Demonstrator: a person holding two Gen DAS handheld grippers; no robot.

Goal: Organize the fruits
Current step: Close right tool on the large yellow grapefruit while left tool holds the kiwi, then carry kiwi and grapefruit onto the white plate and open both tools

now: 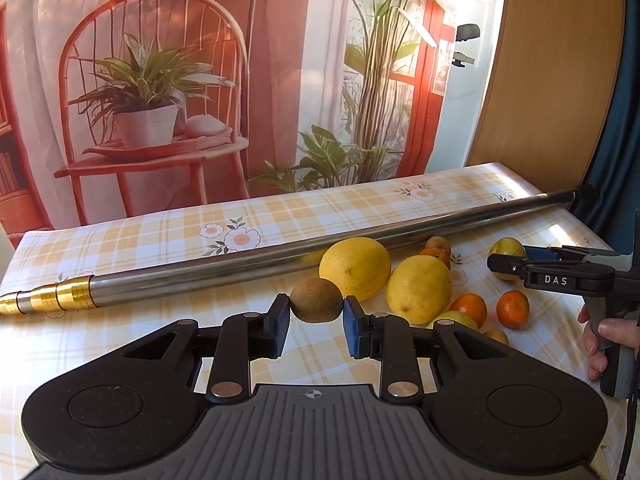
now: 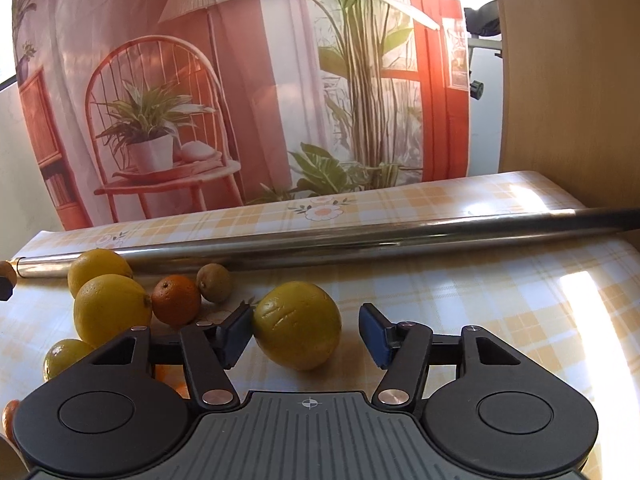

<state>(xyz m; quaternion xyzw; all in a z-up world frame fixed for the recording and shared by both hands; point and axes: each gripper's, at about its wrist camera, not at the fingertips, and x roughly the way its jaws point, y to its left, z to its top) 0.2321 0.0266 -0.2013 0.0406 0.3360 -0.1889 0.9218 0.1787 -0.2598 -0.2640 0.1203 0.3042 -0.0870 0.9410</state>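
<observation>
My left fingers (image 1: 316, 312) clench a kiwi (image 1: 316, 300); my right fingers (image 2: 306, 330) gape around a lemon (image 2: 298, 326) on the plaid table (image 2: 500, 300), its far edge meeting a printed backdrop (image 2: 240, 100).

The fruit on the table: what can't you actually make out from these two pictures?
- Left wrist view: a yellowish fruit near the oranges, largely hidden by the left gripper.
- Right wrist view: an orange fruit, cut off by the left edge and covered by the right gripper.
- Both views: the metal pole runs out of frame, so its full length is unseen.
- Neither view shows where sorted fruit goes.
</observation>
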